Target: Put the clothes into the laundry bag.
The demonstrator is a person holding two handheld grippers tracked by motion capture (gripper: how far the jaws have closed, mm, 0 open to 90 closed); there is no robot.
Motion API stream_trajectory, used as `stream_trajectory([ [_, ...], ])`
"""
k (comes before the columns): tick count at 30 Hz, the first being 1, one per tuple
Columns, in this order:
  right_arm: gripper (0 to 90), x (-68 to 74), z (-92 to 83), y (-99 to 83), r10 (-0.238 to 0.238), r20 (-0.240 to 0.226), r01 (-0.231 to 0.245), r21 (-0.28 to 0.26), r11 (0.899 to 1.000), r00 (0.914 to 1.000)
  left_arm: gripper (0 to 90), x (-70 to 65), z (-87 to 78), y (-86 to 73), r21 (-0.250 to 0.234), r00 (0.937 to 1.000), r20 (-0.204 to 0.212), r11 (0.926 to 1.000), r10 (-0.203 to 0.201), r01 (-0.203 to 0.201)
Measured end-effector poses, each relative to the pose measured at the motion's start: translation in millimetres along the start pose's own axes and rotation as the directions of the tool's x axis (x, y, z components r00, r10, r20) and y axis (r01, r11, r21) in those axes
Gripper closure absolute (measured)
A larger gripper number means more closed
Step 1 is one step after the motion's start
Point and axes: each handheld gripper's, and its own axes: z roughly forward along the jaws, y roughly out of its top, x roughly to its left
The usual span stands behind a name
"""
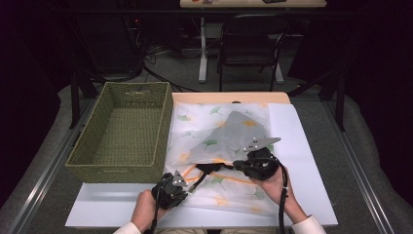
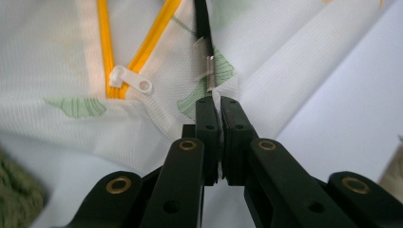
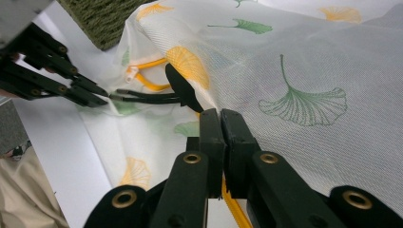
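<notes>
Mesh, thin and floppy, the laundry bag (image 1: 221,161) lies near the table's (image 1: 311,195) front edge, light but snag-prone. Left gripper (image 2: 215,102) and right gripper (image 3: 219,116) each clench its fabric beside the yellow zipper (image 2: 105,47); hems give the firmest hold.

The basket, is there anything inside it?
No, the green woven basket shows a bare woven bottom in the high view.
</notes>
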Motion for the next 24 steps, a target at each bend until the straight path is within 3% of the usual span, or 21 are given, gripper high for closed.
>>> stream_trajectory([
  [1, 87.9, 0.0, 0.0, 0.0, 0.000, 0.000, 0.000, 0.000, 1.000, 1.0000, 87.3, 0.0, 0.0, 0.0, 0.000, 1.0000, 0.000, 1.0000, 0.000, 0.000],
  [2, 87.9, 0.0, 0.0, 0.0, 0.000, 0.000, 0.000, 0.000, 1.000, 1.0000, 87.3, -1.4, -10.1, -13.1, 0.038, 1.0000, 0.010, 0.9993, 0.001, -0.001],
  [4, 87.9, -1.7, 1.3, -0.1, 0.004, -0.003, -0.004, 0.006, 1.000, 1.0000, 87.0, -1.4, -10.1, -13.1, 0.038, 1.0000, 0.010, 0.9993, 0.001, -0.001],
  [5, 87.9, -2.8, 2.8, -0.7, 0.007, -0.001, -0.007, 0.009, 1.000, 1.0000, 80.6, -2.2, -13.4, -7.6, 0.059, 0.9996, 0.027, 0.9982, 0.009, -0.010],
  [9, 87.9, -2.0, 2.4, -0.4, 0.008, 0.002, -0.008, 0.008, 1.000, 1.0000, 58.0, -6.7, -22.8, 9.6, 0.027, 0.9999, 0.005, 0.9995, 0.016, -0.016],
  [12, 87.9, -2.2, 2.7, -0.5, 0.005, 0.002, -0.005, 0.010, 1.000, 1.0000, 51.2, -9.6, -26.0, 20.9, 0.006, 0.9993, 0.000, 0.9993, 0.037, -0.037],
  [13, 87.9, -2.2, 2.3, -0.4, 0.007, 0.003, -0.007, 0.008, 1.000, 1.0000, 49.2, -12.4, -26.4, 32.9, -0.010, 0.9991, -0.001, 0.9990, 0.043, -0.043],
  [17, 87.9, -2.5, 1.6, -0.3, 0.006, 0.003, -0.006, 0.004, 1.000, 1.0000, 48.1, -17.3, -23.5, 49.6, -0.015, 0.9971, 0.009, 0.9970, 0.076, -0.076],
  [18, 87.9, -3.2, 1.3, -0.8, 0.011, 0.003, -0.011, 0.003, 1.000, 0.9999, 48.2, -18.2, -14.5, 57.7, -0.008, 0.9964, 0.011, 0.9965, 0.084, -0.084],
  [23, 87.9, -3.7, 1.0, -1.3, 0.013, 0.003, -0.013, 0.004, 1.000, 0.9999, 55.0, -11.9, 9.4, 65.2, 0.039, 0.9987, 0.024, 0.9982, 0.045, -0.046],
  [24, 87.9, -3.7, 1.0, -1.3, 0.013, 0.003, -0.013, 0.004, 1.000, 0.9999, 55.0, -9.7, 14.3, 65.4, 0.045, 0.9994, 0.028, 0.9988, 0.020, -0.021],
])
